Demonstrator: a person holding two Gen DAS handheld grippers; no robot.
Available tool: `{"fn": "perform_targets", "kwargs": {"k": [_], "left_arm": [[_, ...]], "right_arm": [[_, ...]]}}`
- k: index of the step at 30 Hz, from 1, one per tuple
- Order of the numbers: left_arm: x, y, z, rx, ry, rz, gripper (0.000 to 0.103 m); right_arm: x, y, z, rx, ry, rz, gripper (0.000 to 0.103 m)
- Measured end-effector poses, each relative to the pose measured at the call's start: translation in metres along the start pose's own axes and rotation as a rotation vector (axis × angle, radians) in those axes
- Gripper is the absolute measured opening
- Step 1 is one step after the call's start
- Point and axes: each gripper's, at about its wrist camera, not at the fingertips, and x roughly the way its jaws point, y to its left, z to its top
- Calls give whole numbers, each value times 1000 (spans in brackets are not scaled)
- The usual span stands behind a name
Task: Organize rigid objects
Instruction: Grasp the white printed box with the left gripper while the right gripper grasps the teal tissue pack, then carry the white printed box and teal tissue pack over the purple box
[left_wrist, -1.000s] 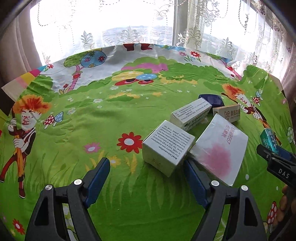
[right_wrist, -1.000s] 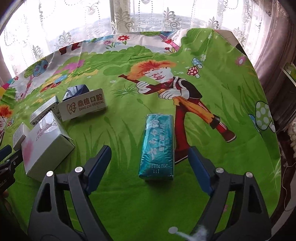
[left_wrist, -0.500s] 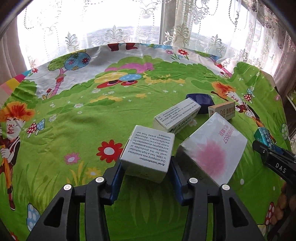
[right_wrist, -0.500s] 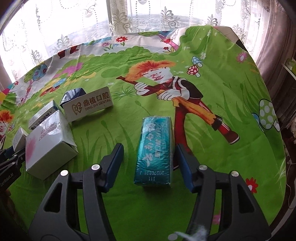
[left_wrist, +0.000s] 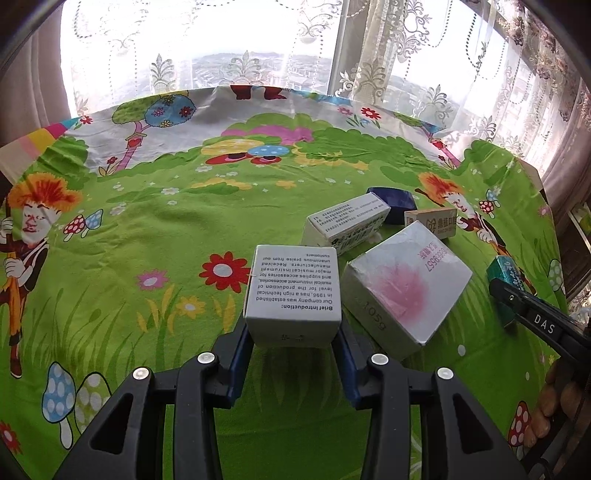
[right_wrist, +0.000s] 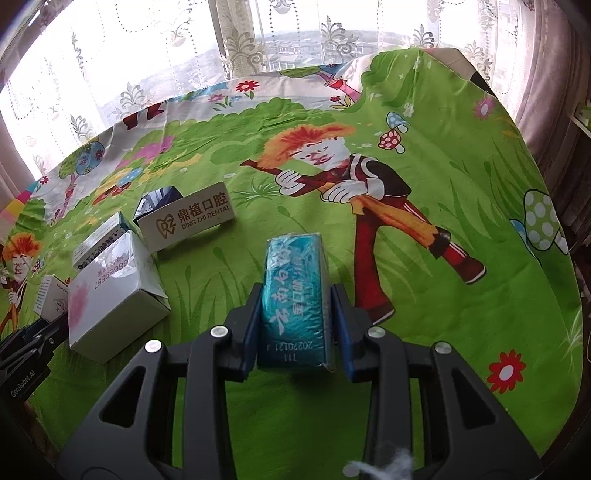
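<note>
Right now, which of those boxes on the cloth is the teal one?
The teal box is the long narrow pack clamped in the right tongs, apart from the white, tan and dark blue ones clustered further left.

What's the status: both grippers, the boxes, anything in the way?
Left gripper just closed on the white text box. Right gripper just closed on the teal pack. Both on the cloth. Pink-print box close beside the left grip.

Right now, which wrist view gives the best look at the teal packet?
The right wrist view: the teal packet fills the centre, its whole top face with lettering visible, clamped between the right gripper pads. In the left wrist view the teal packet is only a sliver at the right edge, mostly hidden behind that gripper's arm.
</note>
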Motion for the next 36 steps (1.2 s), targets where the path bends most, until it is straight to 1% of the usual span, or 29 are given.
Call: {"fn": "perform_targets", "kwargs": {"k": [10, 20, 24, 31, 36], "left_arm": [[-31, 11, -28, -99, -11, 16, 42], [-63, 14, -56, -150, -19, 19, 42], [-77, 17, -63, -171, -31, 22, 42], [-101, 29, -78, -211, -42, 25, 42], [-121, 40, -91, -244, -55, 27, 42]], "right_arm": [[-13, 18, -4, -49, -11, 49, 40], [-33, 36, -10, -95, -20, 108, 40], [-45, 48, -15, -134, -28, 134, 40], [-74, 76, -28, -200, -43, 204, 40], [-96, 99, -42, -250, -32, 281, 40]]}}
